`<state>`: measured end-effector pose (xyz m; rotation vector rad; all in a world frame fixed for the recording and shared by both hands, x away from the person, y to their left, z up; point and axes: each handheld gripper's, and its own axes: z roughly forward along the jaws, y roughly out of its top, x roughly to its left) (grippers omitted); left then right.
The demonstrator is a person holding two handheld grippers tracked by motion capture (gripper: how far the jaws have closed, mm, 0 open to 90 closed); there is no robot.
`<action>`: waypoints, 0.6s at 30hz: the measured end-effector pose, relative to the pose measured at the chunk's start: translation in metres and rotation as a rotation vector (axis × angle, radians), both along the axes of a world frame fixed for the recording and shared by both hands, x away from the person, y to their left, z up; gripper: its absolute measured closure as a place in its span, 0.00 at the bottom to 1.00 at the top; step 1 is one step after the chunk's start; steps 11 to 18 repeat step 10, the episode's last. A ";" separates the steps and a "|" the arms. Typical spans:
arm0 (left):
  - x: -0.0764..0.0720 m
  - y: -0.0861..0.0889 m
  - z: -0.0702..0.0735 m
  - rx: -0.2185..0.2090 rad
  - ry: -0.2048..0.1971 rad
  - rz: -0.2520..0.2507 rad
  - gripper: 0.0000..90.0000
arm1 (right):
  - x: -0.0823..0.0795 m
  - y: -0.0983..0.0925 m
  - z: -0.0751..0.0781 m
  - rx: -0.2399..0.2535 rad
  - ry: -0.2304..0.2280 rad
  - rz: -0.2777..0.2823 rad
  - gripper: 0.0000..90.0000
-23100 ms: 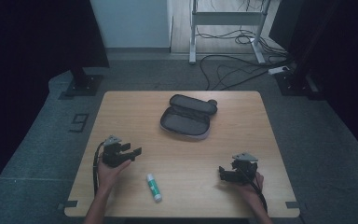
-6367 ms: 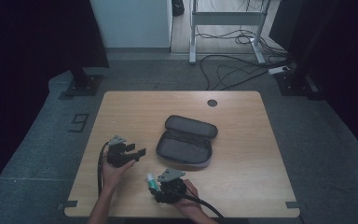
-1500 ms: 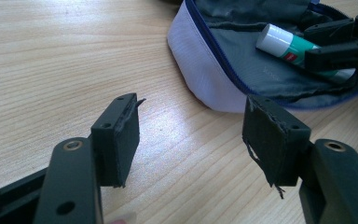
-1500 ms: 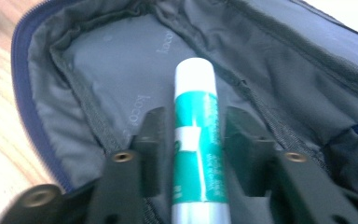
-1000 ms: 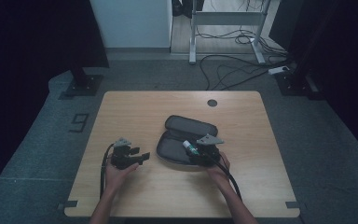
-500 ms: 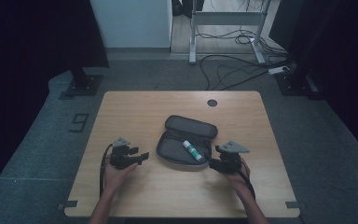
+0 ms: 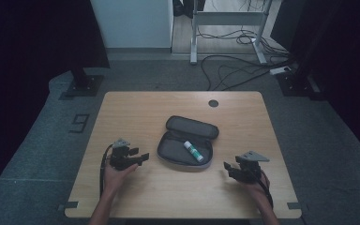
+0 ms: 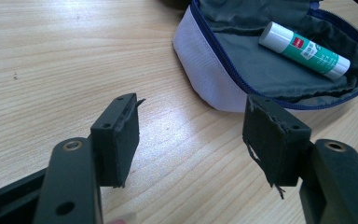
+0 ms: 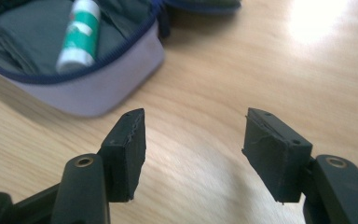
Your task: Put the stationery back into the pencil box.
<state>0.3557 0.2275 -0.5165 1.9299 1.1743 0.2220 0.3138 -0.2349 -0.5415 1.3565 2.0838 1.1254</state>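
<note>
A green-and-white glue stick [image 7: 193, 151] lies inside the open grey fabric pencil case with blue zip [image 7: 186, 149], between the two claws on the light wooden table [image 7: 145, 110]. The left gripper [image 7: 141, 157] rests just beside the case, jaws spread and empty. The right gripper [image 7: 228, 168] sits farther off, also spread, holding nothing.

Glue stick [image 7: 193, 151] now in case [image 7: 187, 143]; right claw [image 7: 228, 168] withdrawn, empty.

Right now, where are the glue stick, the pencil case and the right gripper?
glue stick [image 8: 306, 49]: left gripper view, on its green label.
pencil case [image 7: 177, 148]: high view, on its grey lining.
right gripper [image 7: 228, 169]: high view, between its open fingertips.
</note>
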 end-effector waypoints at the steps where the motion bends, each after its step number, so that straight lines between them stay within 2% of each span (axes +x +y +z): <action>1: 0.000 0.000 0.000 0.001 0.000 -0.002 0.41 | 0.000 -0.001 -0.001 0.002 0.004 -0.003 0.42; 9: 0.000 0.000 0.000 0.000 0.000 -0.001 0.41 | 0.001 0.003 -0.005 -0.031 0.017 0.000 0.40; 18: 0.000 0.000 0.000 0.000 0.000 -0.001 0.41 | 0.002 0.004 -0.006 -0.032 0.022 -0.001 0.40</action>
